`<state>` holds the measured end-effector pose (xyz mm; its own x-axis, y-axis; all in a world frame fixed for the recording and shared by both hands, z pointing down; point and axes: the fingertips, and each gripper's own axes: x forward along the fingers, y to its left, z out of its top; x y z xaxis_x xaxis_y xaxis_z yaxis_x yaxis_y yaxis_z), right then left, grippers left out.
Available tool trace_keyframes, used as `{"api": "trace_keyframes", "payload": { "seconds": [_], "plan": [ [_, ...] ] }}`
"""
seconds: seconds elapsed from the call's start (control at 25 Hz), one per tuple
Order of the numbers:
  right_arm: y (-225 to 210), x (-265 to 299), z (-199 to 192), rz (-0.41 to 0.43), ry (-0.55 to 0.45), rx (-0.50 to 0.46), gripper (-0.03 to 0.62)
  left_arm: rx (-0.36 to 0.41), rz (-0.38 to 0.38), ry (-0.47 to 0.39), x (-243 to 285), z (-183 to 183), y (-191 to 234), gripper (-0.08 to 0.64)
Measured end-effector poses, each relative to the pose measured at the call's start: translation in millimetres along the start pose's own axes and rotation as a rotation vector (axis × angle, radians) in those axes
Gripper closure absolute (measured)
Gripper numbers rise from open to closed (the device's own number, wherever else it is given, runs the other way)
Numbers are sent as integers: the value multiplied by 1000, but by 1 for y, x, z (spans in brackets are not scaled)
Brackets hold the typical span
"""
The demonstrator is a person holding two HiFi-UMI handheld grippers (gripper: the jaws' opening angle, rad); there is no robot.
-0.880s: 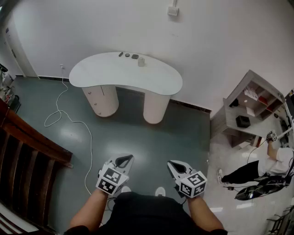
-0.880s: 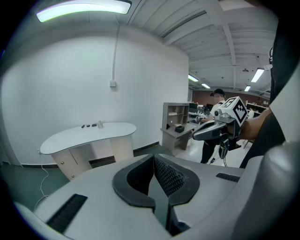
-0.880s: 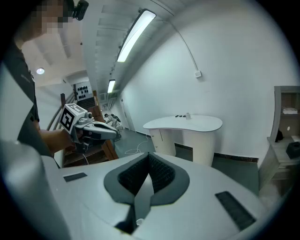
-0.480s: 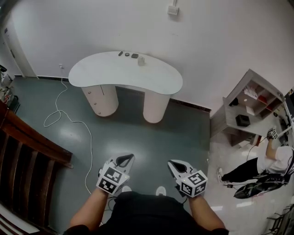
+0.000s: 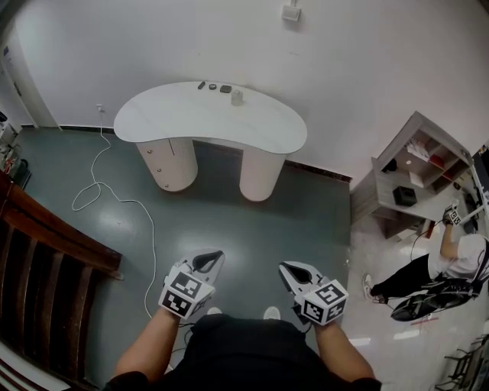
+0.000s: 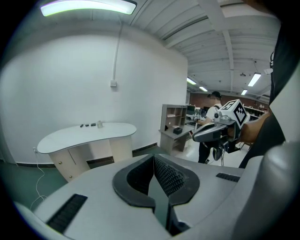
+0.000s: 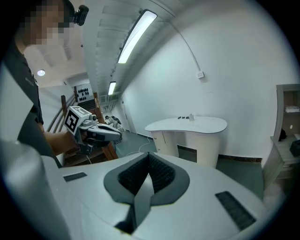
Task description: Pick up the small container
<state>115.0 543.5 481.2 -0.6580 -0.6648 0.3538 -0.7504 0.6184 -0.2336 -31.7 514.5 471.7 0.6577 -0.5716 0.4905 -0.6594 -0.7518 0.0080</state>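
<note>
The small pale container [image 5: 237,97] stands near the back edge of a white kidney-shaped table [image 5: 176,126], far ahead across the floor. Beside it lie three small dark items [image 5: 214,86]. My left gripper [image 5: 208,263] and right gripper [image 5: 292,273] are held side by side in front of my body, both shut and empty, far from the table. In the left gripper view the left gripper [image 6: 153,164] has its jaws together, with the container [image 6: 100,123] tiny beyond them. In the right gripper view the right gripper [image 7: 148,161] is likewise shut, with the container [image 7: 191,117] distant on the table [image 7: 187,125].
A white cable [image 5: 99,187] snakes over the grey-green floor at the left. Dark wooden railing [image 5: 46,244] lines the left edge. A pale shelf unit [image 5: 416,179] stands at the right, with a person [image 5: 451,267] beside it. A wall box [image 5: 290,12] hangs above the table.
The view has shifted slightly, so the table sits a little higher in the picture. Both grippers stay shut and side by side. The person at the right has moved an arm.
</note>
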Motion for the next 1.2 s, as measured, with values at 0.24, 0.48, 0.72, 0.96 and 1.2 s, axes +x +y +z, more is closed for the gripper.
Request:
{"api": "trace_keyframes", "payload": {
  "seconds": [0.24, 0.48, 0.72, 0.96, 1.2],
  "plan": [
    [24, 24, 2, 4, 12, -21, 598, 30, 10, -6, -20, -8, 27, 543],
    [49, 50, 6, -17, -8, 0, 598, 40, 1, 0, -42, -24, 52, 543],
    [72, 70, 1, -16, 12, 14, 598, 34, -7, 1, -57, -36, 71, 543],
    [80, 88, 2, -18, 25, 18, 598, 18, -3, 1, -68, -47, 89, 543],
    [70, 108, 12, -3, 33, 13, 598, -9, 7, -4, -60, -46, 105, 543]
  ]
}}
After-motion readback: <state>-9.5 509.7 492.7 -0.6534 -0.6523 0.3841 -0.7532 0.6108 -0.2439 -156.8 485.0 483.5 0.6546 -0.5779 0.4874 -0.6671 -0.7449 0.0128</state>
